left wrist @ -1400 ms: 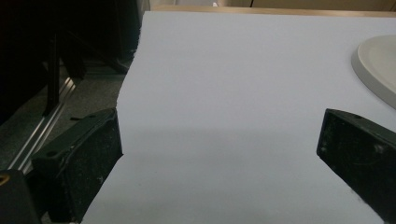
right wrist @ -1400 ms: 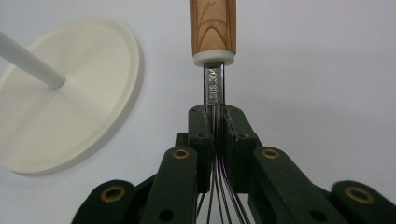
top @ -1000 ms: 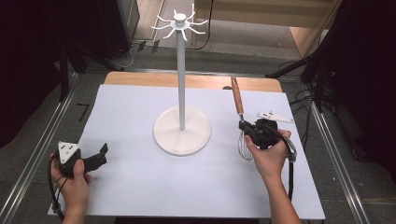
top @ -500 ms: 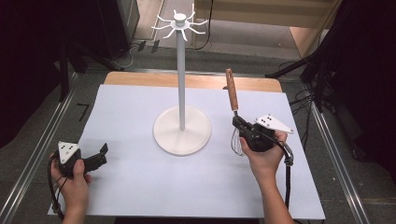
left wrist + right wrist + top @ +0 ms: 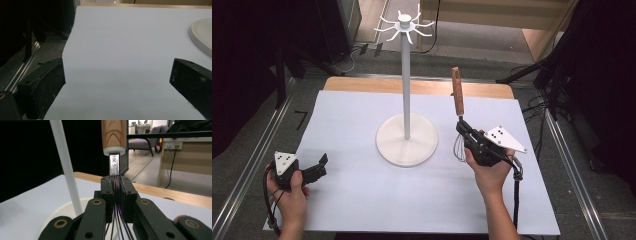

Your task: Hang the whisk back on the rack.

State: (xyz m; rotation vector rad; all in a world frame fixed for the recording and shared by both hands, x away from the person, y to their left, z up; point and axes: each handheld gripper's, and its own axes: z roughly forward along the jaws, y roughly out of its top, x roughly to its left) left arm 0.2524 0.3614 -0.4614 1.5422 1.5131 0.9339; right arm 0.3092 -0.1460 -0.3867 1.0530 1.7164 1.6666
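A whisk (image 5: 457, 95) with a wooden handle stands nearly upright to the right of a white hook stand (image 5: 406, 85). My right gripper (image 5: 462, 127) is shut on the whisk's wires just below the handle, wire head hanging down. In the right gripper view the whisk (image 5: 113, 135) rises between the jaws of my right gripper (image 5: 115, 192), the stand's pole (image 5: 66, 167) to its left. My left gripper (image 5: 319, 165) rests open at the table's front left; in the left gripper view my left gripper (image 5: 117, 82) holds nothing over the white sheet.
The stand's round base (image 5: 407, 140) sits mid-table on a white sheet (image 5: 362, 190), its edge (image 5: 200, 37) visible at right in the left gripper view. Hooks (image 5: 404, 25) ring the stand's top. A wooden table edge (image 5: 362, 85) runs along the back; metal rails flank both sides.
My right gripper has lifted and tilted the whisk from lying flat on the table to nearly upright, moving slightly toward the stand. The left gripper has stayed put.
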